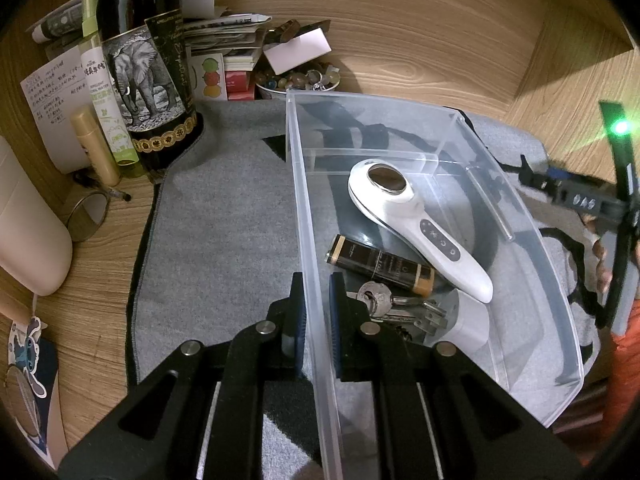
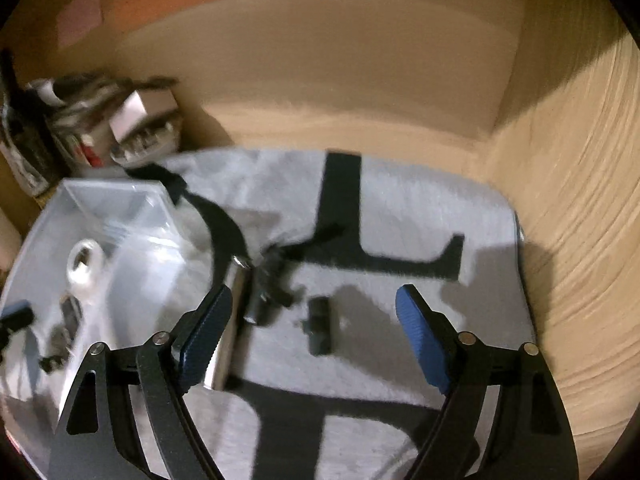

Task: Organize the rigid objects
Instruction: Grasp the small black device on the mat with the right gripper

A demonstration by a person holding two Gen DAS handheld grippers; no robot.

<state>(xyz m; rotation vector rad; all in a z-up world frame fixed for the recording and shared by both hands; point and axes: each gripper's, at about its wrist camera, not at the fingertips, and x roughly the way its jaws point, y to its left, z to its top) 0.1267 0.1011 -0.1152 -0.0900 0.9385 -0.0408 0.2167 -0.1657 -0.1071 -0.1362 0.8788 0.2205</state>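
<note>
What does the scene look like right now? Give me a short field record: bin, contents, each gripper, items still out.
bin: clear plastic bin on a grey mat
contents: white handheld device, dark tube with gold ends, bunch of keys
left gripper: shut on the bin's near wall
right gripper: open, nothing between the pads
still on mat: small dark object, silvery bar, dark blurred item

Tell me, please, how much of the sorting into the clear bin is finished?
Done: the white handheld device, a dark tube and keys lie in the clear plastic bin. In hand: the left gripper clamps the bin's wall; the right gripper is open and empty. Left: a silver bar and small dark objects on the grey mat.
</note>
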